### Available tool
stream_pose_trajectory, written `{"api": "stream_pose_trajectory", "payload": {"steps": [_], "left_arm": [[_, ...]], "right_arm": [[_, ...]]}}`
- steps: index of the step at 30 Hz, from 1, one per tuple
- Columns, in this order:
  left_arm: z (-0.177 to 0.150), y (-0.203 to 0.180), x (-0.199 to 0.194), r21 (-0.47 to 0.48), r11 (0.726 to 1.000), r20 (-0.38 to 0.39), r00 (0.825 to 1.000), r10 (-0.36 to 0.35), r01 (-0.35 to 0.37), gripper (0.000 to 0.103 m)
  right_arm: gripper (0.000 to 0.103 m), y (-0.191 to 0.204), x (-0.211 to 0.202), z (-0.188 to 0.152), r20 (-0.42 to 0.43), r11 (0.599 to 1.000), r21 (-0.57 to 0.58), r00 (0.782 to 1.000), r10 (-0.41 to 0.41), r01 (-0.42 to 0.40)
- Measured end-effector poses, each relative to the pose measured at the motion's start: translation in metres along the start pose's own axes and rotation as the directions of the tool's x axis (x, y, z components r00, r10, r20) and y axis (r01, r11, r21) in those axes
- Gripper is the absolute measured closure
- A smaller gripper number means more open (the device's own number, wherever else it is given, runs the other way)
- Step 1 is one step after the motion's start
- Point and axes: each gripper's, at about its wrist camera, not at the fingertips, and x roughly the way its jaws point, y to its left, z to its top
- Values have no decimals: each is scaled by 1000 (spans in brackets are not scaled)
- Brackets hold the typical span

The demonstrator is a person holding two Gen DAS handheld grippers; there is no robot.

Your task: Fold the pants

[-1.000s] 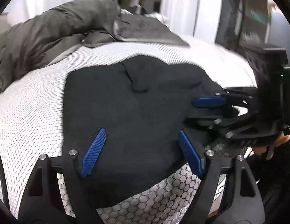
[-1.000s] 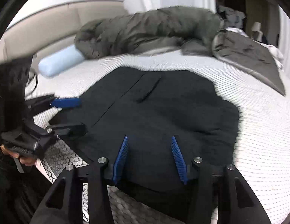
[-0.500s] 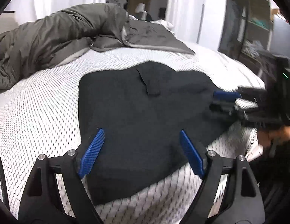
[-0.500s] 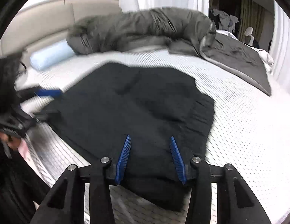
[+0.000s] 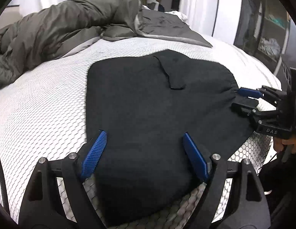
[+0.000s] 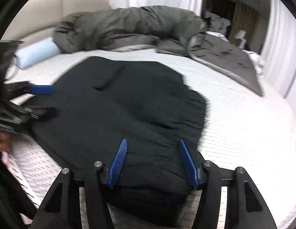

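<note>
A rumpled grey-green padded duvet is lying bunched at the far left of the white honeycomb-patterned bed. The left gripper is hanging released, jaws wide, over the near edge of the folded black fabric pants lying mid-bed. The right gripper, jaws just opening, is gripping nothing, its blue pads straddling the pants' right end.

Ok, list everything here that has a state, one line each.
Black pants: folded into a flat pad on the bed, held by neither tongs.
Left tongs: open over the pants' near edge.
Right tongs: just opening, no cloth pinched.
Grey duvet: bunched up at the far side.
Blue pillow: lying by the headboard.
</note>
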Motion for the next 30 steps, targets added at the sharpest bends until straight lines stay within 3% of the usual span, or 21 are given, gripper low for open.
{"api": "stream_pose_trajectory", "payload": {"steps": [5, 9, 11, 14, 17, 22, 26, 30], "left_arm": [[18, 1, -14, -42, 999, 59, 998, -22, 24, 21], [36, -3, 22, 20, 1000, -44, 999, 9, -8, 21], [36, -3, 34, 26, 1000, -88, 996, 3, 0, 21], [36, 5, 34, 6, 1000, -87, 996, -29, 30, 21], [32, 20, 31, -23, 1000, -83, 997, -10, 8, 21], [33, 28, 24, -54, 998, -76, 997, 32, -36, 21], [53, 20, 13, -63, 998, -39, 999, 25, -28, 21], [86, 9, 33, -9, 999, -56, 998, 38, -39, 21]], "right_arm": [[32, -1, -6, 25, 55, 992, 66, 993, 104, -108], [32, 22, 18, 48, 5, 994, -21, 994, 109, -108], [32, 28, 39, 49, -76, 992, -52, 991, 109, -114], [37, 17, 47, 40, -106, 992, -71, 990, 98, -106], [45, 2, 35, 34, -92, 994, -56, 992, 85, -91], [44, -11, 22, 25, -56, 999, -8, 998, 37, -38], [40, -9, 9, 41, 10, 995, 23, 995, 97, -97], [36, 0, 29, 65, -45, 993, 4, 992, 116, -115]]}}
